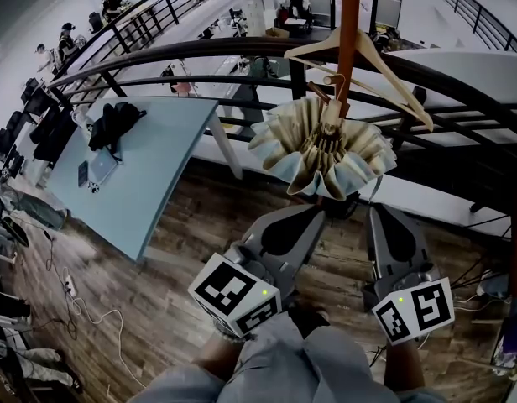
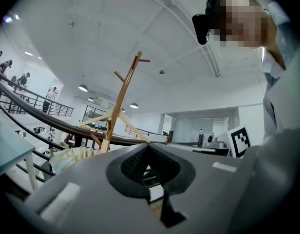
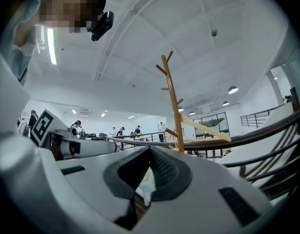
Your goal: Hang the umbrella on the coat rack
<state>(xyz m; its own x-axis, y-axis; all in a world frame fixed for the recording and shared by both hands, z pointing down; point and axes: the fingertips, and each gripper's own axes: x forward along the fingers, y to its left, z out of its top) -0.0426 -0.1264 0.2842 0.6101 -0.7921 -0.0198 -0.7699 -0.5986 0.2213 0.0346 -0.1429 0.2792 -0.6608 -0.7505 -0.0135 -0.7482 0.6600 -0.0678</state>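
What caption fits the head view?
Left gripper and right gripper hold cream pleated fabric umbrella at orange wooden coat rack.

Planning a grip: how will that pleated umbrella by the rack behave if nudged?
The umbrella probably swings easily, since it seems to dangle against the coat rack pole. Its loosely bunched pleats look floppy, so they'd likely give under pressure.

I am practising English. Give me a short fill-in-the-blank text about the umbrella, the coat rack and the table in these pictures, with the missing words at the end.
1. A wooden ___ hangs on the coat rack, above the closed umbrella.
2. In the head view, the left gripper and the right gripper are both ___ the umbrella.
3. A dark bundle lies on the pale blue ___ at the left.

Missing words: hanger; below; table.
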